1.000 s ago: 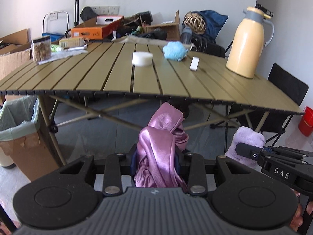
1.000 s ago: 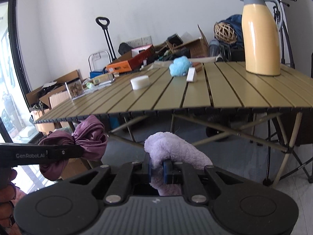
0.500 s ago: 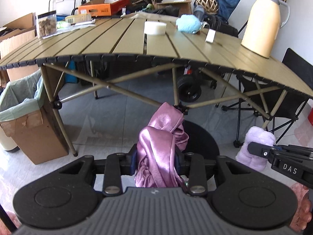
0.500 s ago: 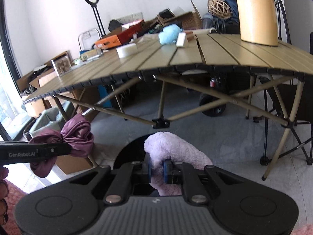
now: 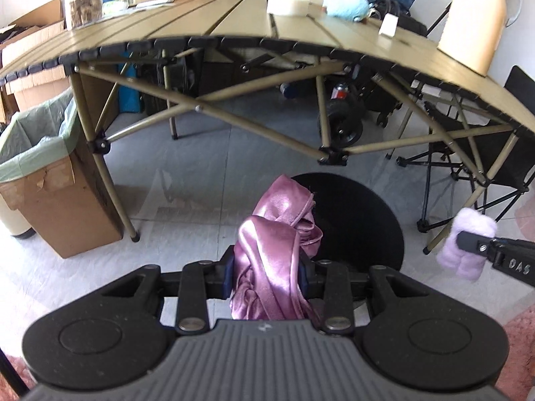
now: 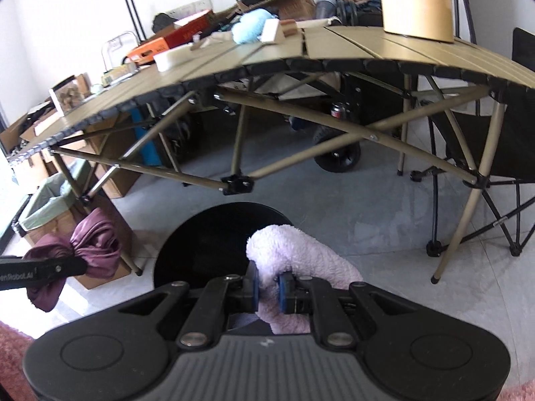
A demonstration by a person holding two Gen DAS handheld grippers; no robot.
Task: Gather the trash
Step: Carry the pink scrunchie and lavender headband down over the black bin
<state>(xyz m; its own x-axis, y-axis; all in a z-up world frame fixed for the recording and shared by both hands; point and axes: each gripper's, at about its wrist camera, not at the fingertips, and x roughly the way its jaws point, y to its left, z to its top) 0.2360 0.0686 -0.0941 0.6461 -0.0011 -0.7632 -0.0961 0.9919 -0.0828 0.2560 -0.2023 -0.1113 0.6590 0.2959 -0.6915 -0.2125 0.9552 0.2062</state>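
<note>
Ahead of both tongs stands a slatted folding table [image 5: 254, 30] on grey floor tiles, with a round black bin [image 5: 361, 220] just beyond their tips. The left gripper [image 5: 267, 272] pinches a pink satin cloth [image 5: 274, 244], and the right gripper [image 6: 267, 289] is clamped on a lilac fleece cloth [image 6: 301, 254]. Far left of the left tongs, a cardboard box [image 5: 63, 210] holds a green liner.

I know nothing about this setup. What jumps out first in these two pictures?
A shiny pink cloth pinched in the left tongs and a fluffy lilac cloth clamped in the right tongs, both held above a round black bin on the floor. Behind them stands a slatted folding table with a tall cream jug at its right end. A cardboard box lined with a green bag sits by the table's left leg.
</note>
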